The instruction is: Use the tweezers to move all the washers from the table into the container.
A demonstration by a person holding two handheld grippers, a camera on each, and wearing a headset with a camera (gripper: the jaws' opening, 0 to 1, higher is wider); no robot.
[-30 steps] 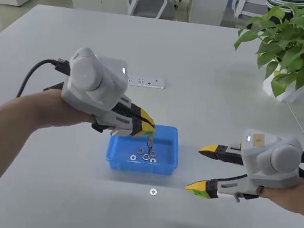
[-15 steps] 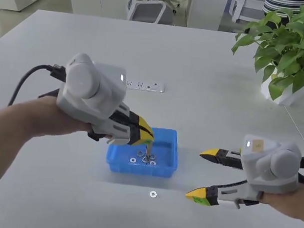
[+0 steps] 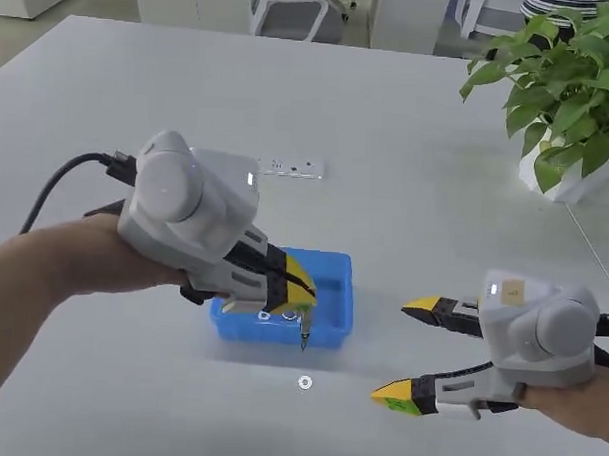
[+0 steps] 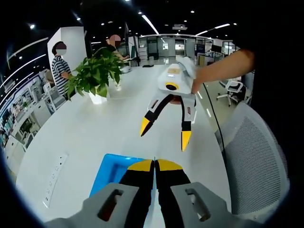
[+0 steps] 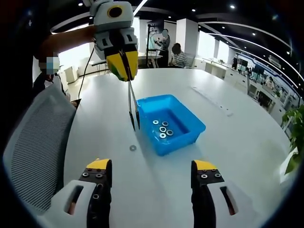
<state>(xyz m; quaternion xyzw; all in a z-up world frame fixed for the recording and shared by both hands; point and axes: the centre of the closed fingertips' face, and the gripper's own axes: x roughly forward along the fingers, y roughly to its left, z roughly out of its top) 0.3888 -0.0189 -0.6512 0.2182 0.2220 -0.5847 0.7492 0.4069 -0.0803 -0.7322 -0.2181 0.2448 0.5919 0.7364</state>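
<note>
The left hand-held gripper (image 3: 295,280), centre-left of the head view, is clamped tight on the tweezers (image 3: 302,330). Here's the change: a second ago those tips were down inside the blue container (image 3: 326,331), in among the washers (image 5: 162,128). Now they're out, hanging past its front wall over the bare bench (image 3: 406,192). The right gripper view shows the two prongs slightly apart with nothing between them, so that drop looks finished. Five or so washers lie together on the container floor.

One loose washer (image 3: 305,382) is left on the bench, in the lower middle of the frame, just in front of the container and almost straight below the tweezer tips. The right hand-held gripper (image 3: 394,352) hovers at lower right with its jaws spread wide, holding nothing, near that washer but clear of it.

By the look of it, this is the final pick: tips down, pinch the thin ring, then back over the wall.
</note>
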